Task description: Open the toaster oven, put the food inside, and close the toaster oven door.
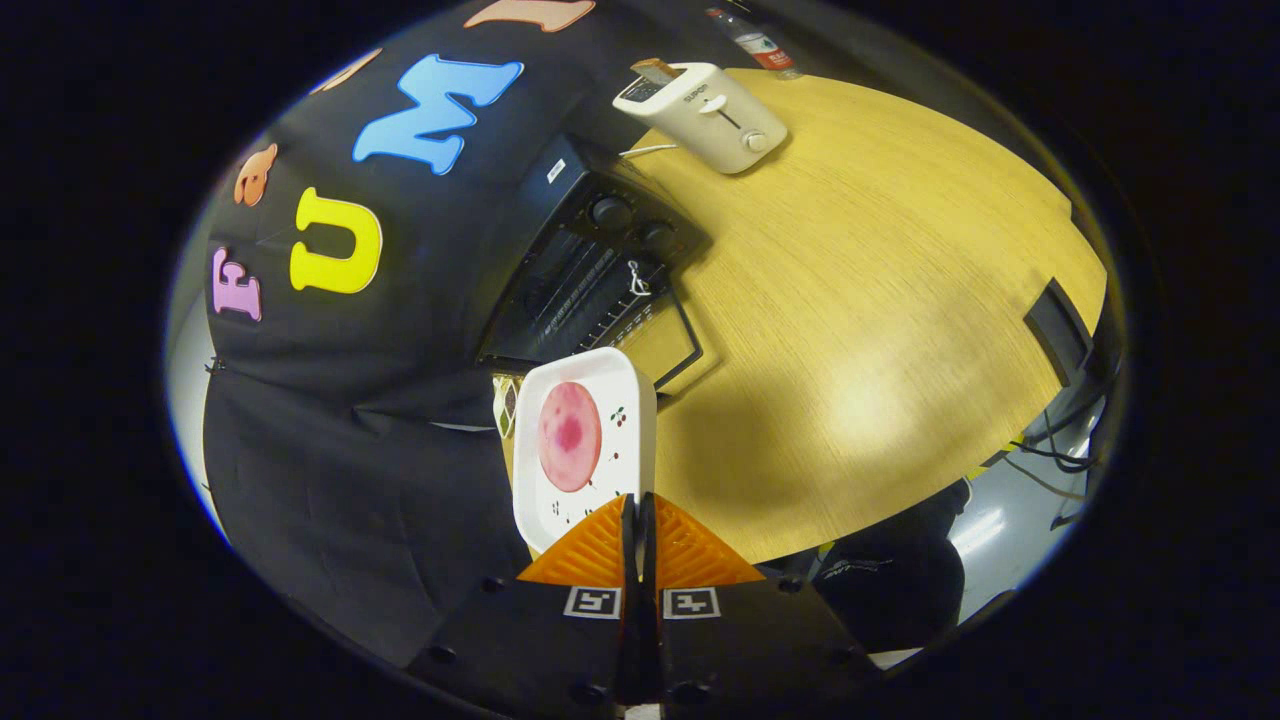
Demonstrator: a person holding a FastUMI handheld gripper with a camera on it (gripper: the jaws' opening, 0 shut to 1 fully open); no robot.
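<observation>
- Gripper [637, 512]: the two orange ribbed fingers [590, 555] are drawn close together, with a narrow dark slit between them, and pinch the near edge of a white plate [620, 400]. Each finger base carries a square black-and-white marker.
- White plate: squarish with rounded corners and small printed motifs, it extends just ahead of the fingertips and appears tilted and lifted above the tabletop [860, 330].
- Food [570, 436]: a round pink slice with a darker centre lies on the plate, left of the plate's middle.
- Toaster oven [590, 270]: black, standing beyond the plate at the far left of the tabletop against the cloth wall. Two round knobs sit on its right side. Its glass door [665, 340] with a thin frame is folded down toward the plate, and the dark cavity shows rack bars.
- Pop-up toaster [705, 115]: white, farther off and to the right of the oven, with a slice of bread [657, 70] standing in its slot.
- Bottle [750, 38]: at the far edge of the tabletop, beyond the toaster.
- Tabletop: light wood grain, with cables [1050, 450] hanging at its right.
</observation>
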